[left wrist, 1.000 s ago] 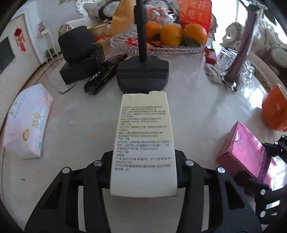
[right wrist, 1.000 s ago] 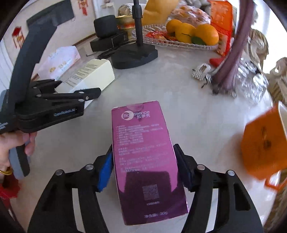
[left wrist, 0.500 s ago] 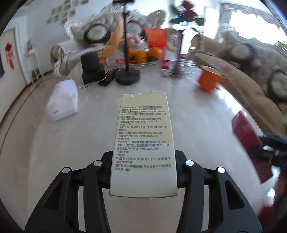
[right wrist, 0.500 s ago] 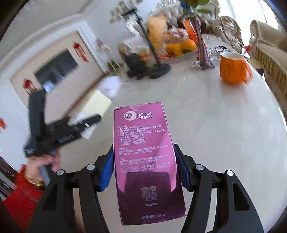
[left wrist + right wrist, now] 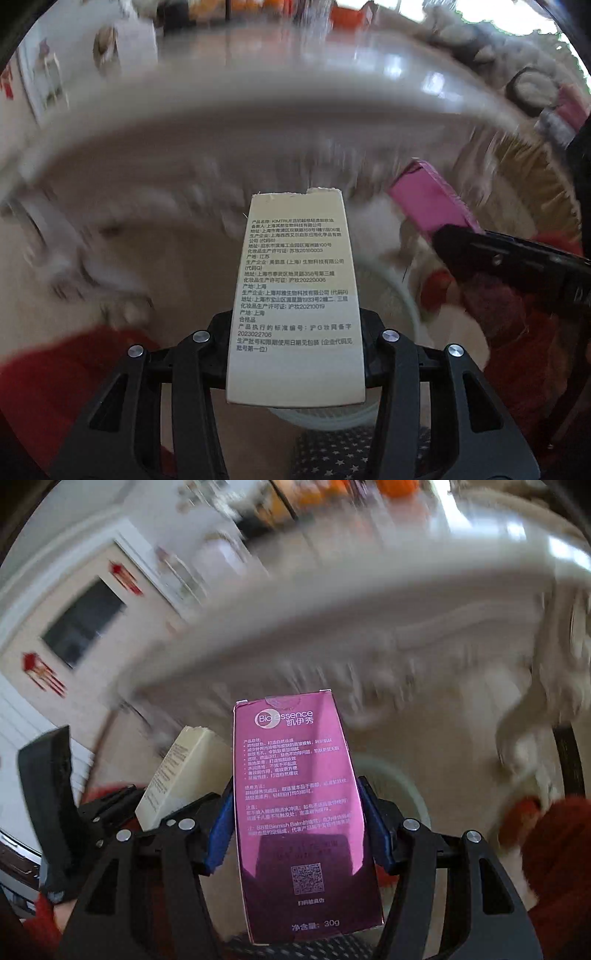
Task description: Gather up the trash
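The left gripper point(image 5: 295, 354) has its fingers point(image 5: 192, 369) clamped on a cream box point(image 5: 295, 295) printed with black text; the box stands lengthwise between them, its torn far end pointing away from the camera. In the right wrist view the right gripper point(image 5: 299, 838) has its blue-padded fingers point(image 5: 219, 834) closed on the sides of a glossy pink box point(image 5: 299, 812) marked "Bio-essence"; this box too runs lengthwise out of the grip. Both boxes are held in the air over a pale round bin point(image 5: 391, 295), whose rim shows just behind and below the cream box; the bin's inside is too blurred to read. The two grippers are near each other: the pink box appears at the right of the left wrist view, and the cream box sits just left of the pink one in the right wrist view. The rounded edge of the table point(image 5: 258, 96) arcs above, heavily smeared; red sleeves point(image 5: 55, 387) show at the lower corners.
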